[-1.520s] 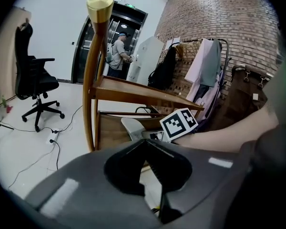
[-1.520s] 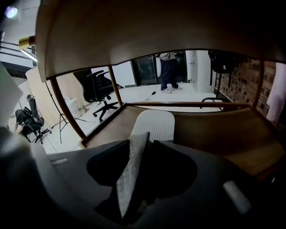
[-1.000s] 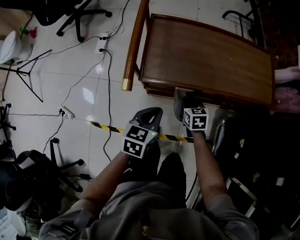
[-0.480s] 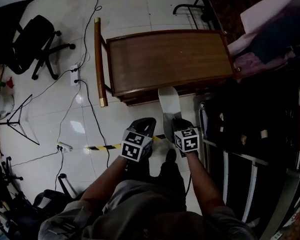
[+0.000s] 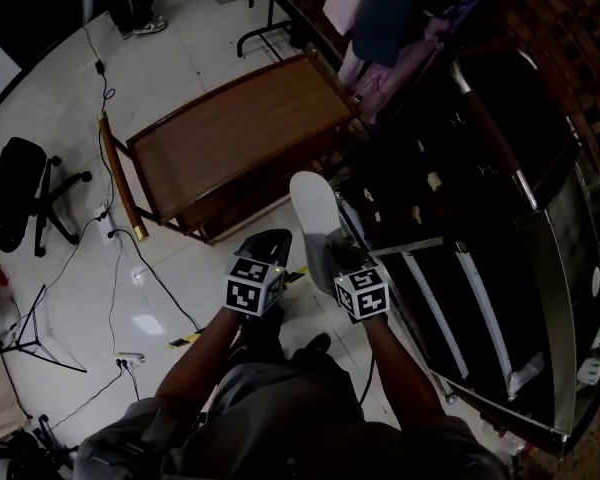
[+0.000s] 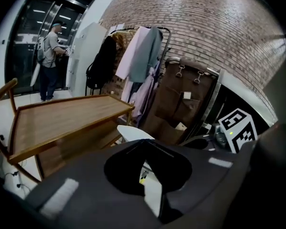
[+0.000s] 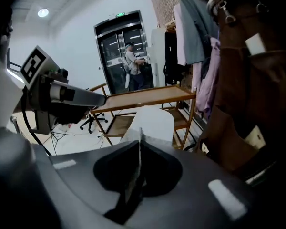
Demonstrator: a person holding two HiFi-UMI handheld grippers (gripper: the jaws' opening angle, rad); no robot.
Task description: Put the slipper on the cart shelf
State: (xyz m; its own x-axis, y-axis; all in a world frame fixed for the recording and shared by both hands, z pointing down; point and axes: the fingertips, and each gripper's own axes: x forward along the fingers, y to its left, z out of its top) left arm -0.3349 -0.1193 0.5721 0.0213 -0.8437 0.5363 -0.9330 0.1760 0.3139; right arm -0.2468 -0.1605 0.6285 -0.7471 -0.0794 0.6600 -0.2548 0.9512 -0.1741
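Your right gripper [image 5: 330,251] has its fingers clamped on the heel end of the white slipper [image 5: 314,201], which sticks out beyond the fingertips (just short of the wooden cart [image 5: 230,138]). Your left gripper [image 5: 271,240], just beside them, has its fingers together on nothing.

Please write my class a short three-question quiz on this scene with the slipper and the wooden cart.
1. True or false: the white slipper already lies on the wooden cart.
2. The slipper is clamped by: A the left gripper; B the right gripper; C neither.
3. What is the wall behind the hanging clothes made of?
Key: 1 false; 2 B; 3 brick.
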